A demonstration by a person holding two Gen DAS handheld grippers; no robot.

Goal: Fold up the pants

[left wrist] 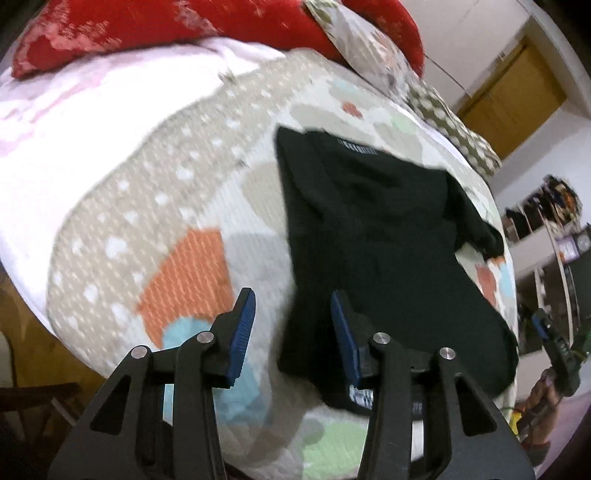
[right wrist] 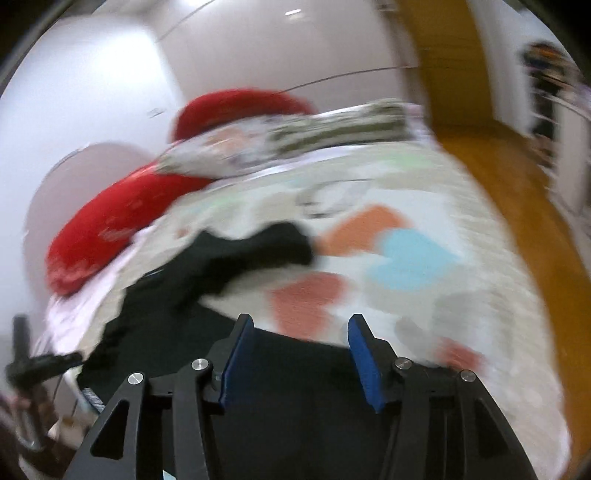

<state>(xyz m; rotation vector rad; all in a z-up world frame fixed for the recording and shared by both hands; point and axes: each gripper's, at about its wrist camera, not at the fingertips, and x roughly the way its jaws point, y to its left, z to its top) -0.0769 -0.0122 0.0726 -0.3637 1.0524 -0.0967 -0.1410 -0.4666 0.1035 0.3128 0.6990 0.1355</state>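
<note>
Black pants lie spread on a patterned bedspread. In the left wrist view my left gripper is open and empty, hovering over the near left edge of the pants. In the right wrist view, which is motion-blurred, the pants lie to the left and under the fingers; my right gripper is open and empty above their near edge. The right gripper also shows at the right edge of the left wrist view.
Red pillows and a patterned pillow sit at the head of the bed. A wooden door and shelves stand beyond the bed. A wooden floor runs along the bed's right side.
</note>
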